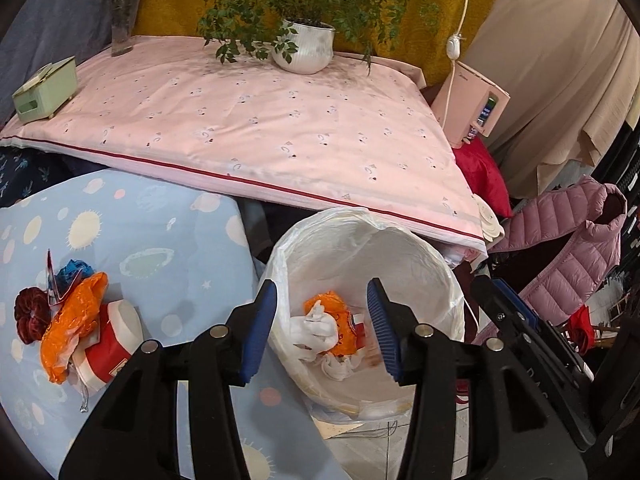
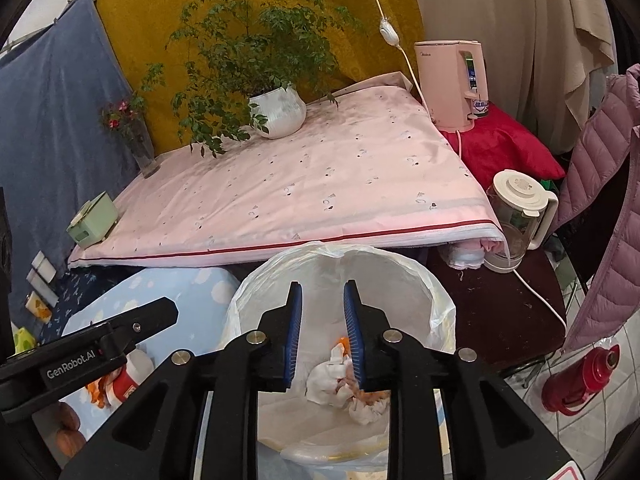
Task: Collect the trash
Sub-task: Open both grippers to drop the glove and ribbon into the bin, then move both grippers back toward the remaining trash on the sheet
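Note:
A bin with a white liner (image 1: 424,256) (image 2: 420,276) stands below both grippers. An orange wrapper (image 1: 332,306) and crumpled white tissue (image 1: 316,328) (image 2: 326,380) lie at its bottom. My left gripper (image 1: 322,320) hangs open over the bin with nothing between its pads. My right gripper (image 2: 323,332) is open over the same bin, also with nothing between its pads. On the blue patterned sheet (image 1: 160,240) to the left lies more trash: an orange plastic bag (image 1: 72,320), a red and white cup (image 1: 112,344), a blue wrapper (image 1: 74,270) and a dark red bundle (image 1: 30,314).
Behind the bin is a pink-covered table (image 1: 280,140) with a potted plant (image 1: 306,46), a flower vase (image 1: 122,36) and a green box (image 1: 44,90). A pink appliance (image 1: 472,104), a glass jug (image 2: 516,220), a pink jacket (image 1: 568,256) and a red thermos (image 2: 580,376) crowd the right.

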Demonstrator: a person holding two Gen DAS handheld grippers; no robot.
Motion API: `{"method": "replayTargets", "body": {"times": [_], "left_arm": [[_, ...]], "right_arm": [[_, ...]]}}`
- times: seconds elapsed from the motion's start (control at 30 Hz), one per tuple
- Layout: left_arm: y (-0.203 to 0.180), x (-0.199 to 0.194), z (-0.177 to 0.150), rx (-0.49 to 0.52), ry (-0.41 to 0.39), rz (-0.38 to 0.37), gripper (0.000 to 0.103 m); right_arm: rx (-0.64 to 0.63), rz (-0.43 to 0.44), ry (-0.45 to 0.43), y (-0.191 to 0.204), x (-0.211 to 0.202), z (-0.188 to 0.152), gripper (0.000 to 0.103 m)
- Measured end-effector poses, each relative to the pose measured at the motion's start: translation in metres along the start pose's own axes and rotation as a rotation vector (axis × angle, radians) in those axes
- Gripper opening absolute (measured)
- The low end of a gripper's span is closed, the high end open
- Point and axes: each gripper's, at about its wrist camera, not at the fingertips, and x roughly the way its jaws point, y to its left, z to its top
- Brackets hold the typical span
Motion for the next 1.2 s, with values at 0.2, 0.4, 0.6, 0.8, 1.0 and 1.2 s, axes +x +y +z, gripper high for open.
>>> {"method": "replayTargets", "body": {"times": [0.2,0.4,0.6,0.8,1.0,1.2], "left_arm": [[0.015,-0.01,0.0,-0.028,-0.015,0.005,0.045],[0.027,-0.02,-0.003,-0.049,-0.029,0.013,0.045],[0.044,-0.03,-0.006,-0.074,-0.041,0.027,0.045],[0.068,-0.043,-0.011,-0.109,-0.057,0.042,0.045],[0.099,-0.053,-0.016,-0.156,-0.064,0.067,0.045],[0.14,-0.064,-0.025,-0.22,-0.074,0.119,0.047]], "right_arm": [[-0.019,0.013,-0.009,0.013,-0.004,0.0,0.038],[-0.046,0.028,-0.004,0.03,-0.009,-0.003,0.038],[-0.076,0.052,0.002,0.053,-0.013,-0.008,0.038],[-0.113,0.075,0.009,0.079,-0.016,-0.014,0.038],[-0.15,0.1,0.02,0.105,-0.018,-0.021,0.038],[-0.193,0.131,0.039,0.136,-0.017,-0.029,0.038]]}}
